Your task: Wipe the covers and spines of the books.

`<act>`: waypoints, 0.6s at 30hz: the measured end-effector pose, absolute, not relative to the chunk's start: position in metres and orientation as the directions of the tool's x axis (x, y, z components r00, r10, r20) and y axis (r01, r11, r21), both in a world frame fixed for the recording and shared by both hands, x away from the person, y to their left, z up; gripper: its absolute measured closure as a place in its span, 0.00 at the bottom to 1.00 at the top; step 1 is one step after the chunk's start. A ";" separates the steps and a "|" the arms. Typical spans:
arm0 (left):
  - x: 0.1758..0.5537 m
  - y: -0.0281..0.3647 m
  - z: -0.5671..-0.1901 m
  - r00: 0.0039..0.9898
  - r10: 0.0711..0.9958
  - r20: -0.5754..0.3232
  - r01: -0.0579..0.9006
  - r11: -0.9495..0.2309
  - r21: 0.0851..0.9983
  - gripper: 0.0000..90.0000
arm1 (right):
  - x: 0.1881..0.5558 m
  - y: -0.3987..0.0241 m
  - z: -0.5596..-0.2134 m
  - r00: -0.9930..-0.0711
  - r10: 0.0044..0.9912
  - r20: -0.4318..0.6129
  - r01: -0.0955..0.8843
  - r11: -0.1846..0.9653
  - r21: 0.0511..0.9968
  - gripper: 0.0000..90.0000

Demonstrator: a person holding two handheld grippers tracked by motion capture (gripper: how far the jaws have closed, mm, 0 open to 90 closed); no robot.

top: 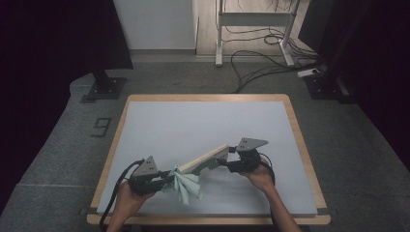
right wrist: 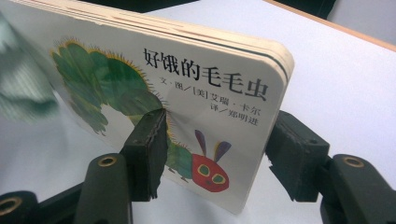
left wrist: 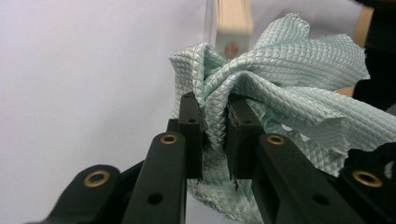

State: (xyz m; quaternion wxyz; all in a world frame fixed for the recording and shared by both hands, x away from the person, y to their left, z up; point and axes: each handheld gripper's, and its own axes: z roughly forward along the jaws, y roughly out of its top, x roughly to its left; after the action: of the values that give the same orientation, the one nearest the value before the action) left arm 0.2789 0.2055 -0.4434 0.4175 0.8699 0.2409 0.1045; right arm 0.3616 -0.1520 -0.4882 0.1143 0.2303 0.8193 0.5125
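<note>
A thick board picture book (top: 205, 158) with a green caterpillar on its white cover is held off the pale grey table top (top: 193, 121) while a bunched pale-green quilted cloth (top: 186, 186) meets its far end.

The right gripper (top: 228, 155) clamps the book across its thickness, one jaw on the cover and one behind, near the end with the red caterpillar face; the book slants down toward the left. The left gripper (top: 167, 180) is closed tight on a gathered fold of the cloth, whose loose folds hang toward the table's near edge. In the left gripper view the cloth (left wrist: 275, 84) covers the book's lower end (left wrist: 232, 28), hiding where they touch. Beyond the wood-rimmed table lie grey carpet (top: 58, 145), black cables (top: 261, 63), a white desk frame (top: 254, 19) and a black stand base (top: 104, 89) at the left.
</note>
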 end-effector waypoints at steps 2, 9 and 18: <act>0.279 0.204 -0.436 0.865 0.502 -0.005 0.324 -0.550 0.770 0.87 | 0.362 -0.152 -0.488 -0.868 0.494 0.049 0.260 0.368 0.893 0.45; 0.278 0.199 -0.433 0.867 0.498 0.009 0.324 -0.577 0.750 0.87 | 0.361 -0.153 -0.489 -0.869 0.492 0.051 0.260 0.365 0.894 0.45; 0.283 0.195 -0.474 0.863 0.505 -0.019 0.368 -0.603 0.708 0.87 | 0.361 -0.153 -0.490 -0.867 0.496 0.051 0.257 0.356 0.898 0.46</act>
State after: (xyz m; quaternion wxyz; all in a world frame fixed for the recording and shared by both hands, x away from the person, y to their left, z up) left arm 0.2827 0.1945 -0.4737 0.3719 0.8906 0.2450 0.0918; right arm 0.3608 -0.1531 -0.4898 0.1154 0.2307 0.8154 0.5182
